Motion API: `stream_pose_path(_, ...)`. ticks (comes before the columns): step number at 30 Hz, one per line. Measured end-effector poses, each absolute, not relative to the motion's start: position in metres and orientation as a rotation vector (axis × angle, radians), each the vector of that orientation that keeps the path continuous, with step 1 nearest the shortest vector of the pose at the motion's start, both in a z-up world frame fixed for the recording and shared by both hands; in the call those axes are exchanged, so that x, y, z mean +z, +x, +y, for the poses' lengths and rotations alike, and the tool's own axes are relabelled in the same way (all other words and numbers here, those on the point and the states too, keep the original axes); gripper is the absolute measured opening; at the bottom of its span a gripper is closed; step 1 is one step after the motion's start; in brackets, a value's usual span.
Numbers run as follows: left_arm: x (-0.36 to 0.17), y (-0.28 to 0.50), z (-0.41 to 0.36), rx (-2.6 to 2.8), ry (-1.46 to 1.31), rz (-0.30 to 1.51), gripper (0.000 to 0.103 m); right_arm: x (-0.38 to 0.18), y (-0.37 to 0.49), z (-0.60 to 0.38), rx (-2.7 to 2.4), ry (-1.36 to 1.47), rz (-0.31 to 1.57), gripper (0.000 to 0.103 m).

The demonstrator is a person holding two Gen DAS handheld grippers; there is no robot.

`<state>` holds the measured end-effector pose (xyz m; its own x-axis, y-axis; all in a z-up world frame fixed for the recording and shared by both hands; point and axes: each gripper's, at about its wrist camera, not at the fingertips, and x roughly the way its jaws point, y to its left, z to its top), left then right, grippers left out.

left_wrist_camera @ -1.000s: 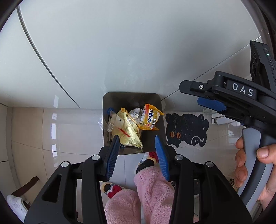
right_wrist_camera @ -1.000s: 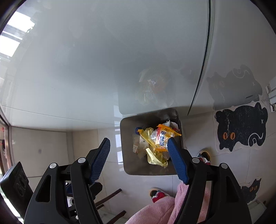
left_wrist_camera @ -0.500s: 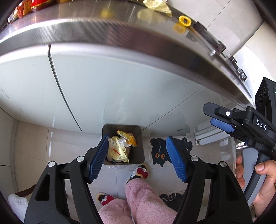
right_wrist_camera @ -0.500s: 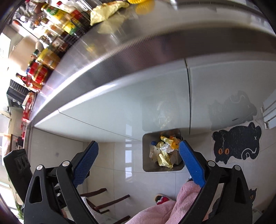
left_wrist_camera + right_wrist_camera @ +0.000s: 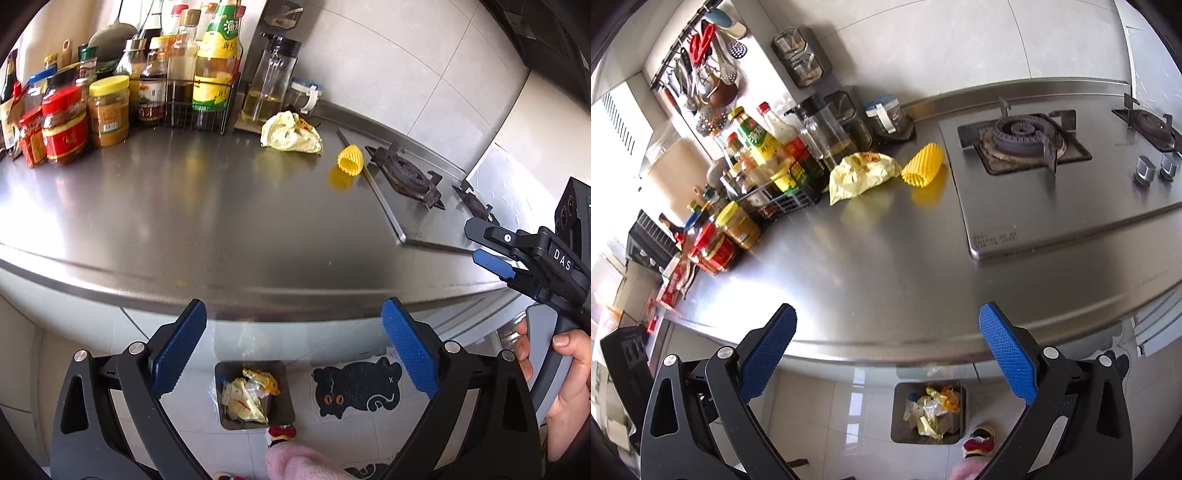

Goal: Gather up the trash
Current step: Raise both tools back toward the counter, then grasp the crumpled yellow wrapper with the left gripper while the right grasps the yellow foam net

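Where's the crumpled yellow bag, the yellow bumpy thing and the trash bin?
crumpled yellow bag (image 5: 860, 175), right wrist view, middle of the wrapper.
yellow bumpy thing (image 5: 923, 166), right wrist view, its ridged side.
trash bin (image 5: 286, 398), left wrist view, its right wall.

on the counter (image 5: 184, 206): jars (image 5: 66, 125) far left, bottle rack (image 5: 184, 110) beside them, wrapper (image 5: 290, 133) right of rack, foam sleeve (image 5: 350, 159) just right of wrapper, stove (image 5: 410, 177) farther right. on the floor below: bin (image 5: 255, 393) holding trash, mat (image 5: 356, 389) to its right.
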<state>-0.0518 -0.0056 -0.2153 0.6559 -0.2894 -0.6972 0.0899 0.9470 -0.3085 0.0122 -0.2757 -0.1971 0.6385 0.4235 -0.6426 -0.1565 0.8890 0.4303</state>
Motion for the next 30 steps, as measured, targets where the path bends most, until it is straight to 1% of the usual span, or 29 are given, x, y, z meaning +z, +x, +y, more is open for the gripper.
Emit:
stream_pose_path(6,-0.196,0.000,-0.009,-0.208,-0.225,0.783,0.093,-0.184,0.062,-0.282,0.355,0.336,0.797,0.100)
stream_pose_path(12,-0.189,0.060,-0.011,-0.179,-0.215,0.754,0.093,-0.188,0.119,-0.281,0.373,0.327,0.803,0.100)
stream_pose_path(23,-0.204,0.159,-0.023,-0.152,-0.177,0.754,0.093,-0.208,0.209,-0.259,0.370,0.238,0.821,0.099)
stream_pose_path(26,-0.210,0.182,-0.028,-0.156,-0.159,0.758,0.093,-0.219,0.229,-0.247,0.370,0.207,0.841,0.096)
stream_pose_path(28,-0.216,0.196,-0.032,-0.161,-0.148,0.770,0.093,-0.227,0.240,-0.240,0.368,0.192,0.863,0.090)
stream_pose_path(30,-0.222,0.206,-0.036,-0.172,-0.138,0.780,0.092,-0.237,0.250,-0.237,0.369,0.196,0.897,0.080)
